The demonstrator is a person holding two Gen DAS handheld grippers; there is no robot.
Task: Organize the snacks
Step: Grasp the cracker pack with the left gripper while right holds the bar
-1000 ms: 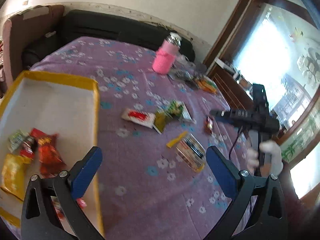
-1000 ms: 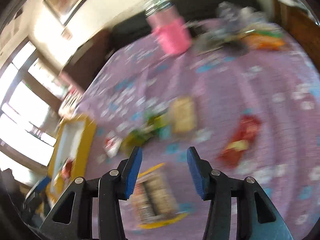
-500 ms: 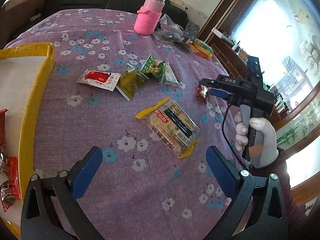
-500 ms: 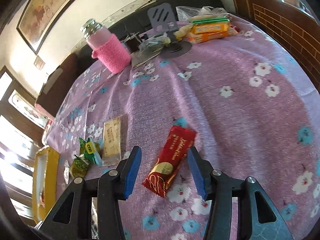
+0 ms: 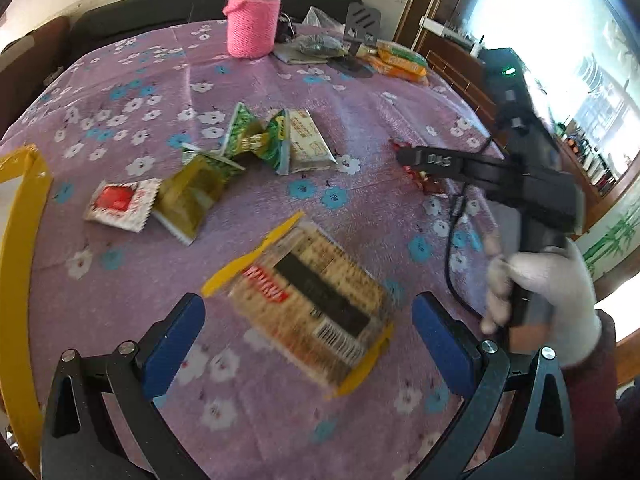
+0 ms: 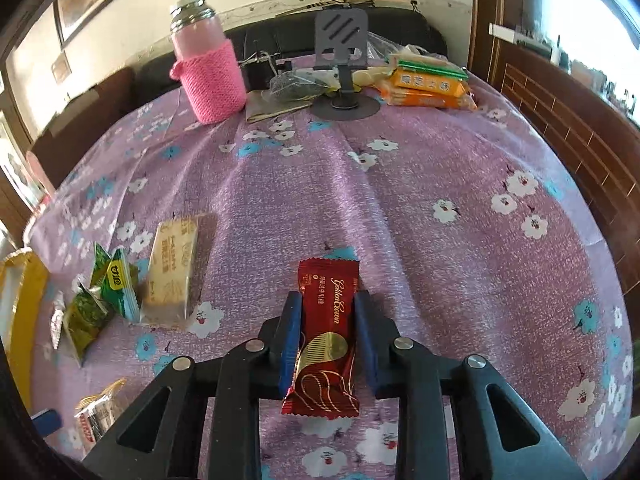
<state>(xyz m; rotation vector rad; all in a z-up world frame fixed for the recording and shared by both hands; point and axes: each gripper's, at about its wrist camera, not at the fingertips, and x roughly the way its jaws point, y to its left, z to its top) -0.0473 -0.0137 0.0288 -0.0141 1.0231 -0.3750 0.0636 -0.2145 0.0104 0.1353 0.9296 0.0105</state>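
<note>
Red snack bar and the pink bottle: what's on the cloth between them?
Nothing, just flowered cloth. The right wrist view shows the stretch from the red snack bar up to the pink bottle bare.

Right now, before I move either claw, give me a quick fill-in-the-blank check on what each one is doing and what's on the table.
1. The right claw is closing on a ____ Golden Crown bar.
2. The left claw is ____, around a cracker pack.
3. The bottle wears a knitted ____ sleeve.
4. The tablecloth is ____ with flowers.

Missing words: red; open; pink; purple
</note>
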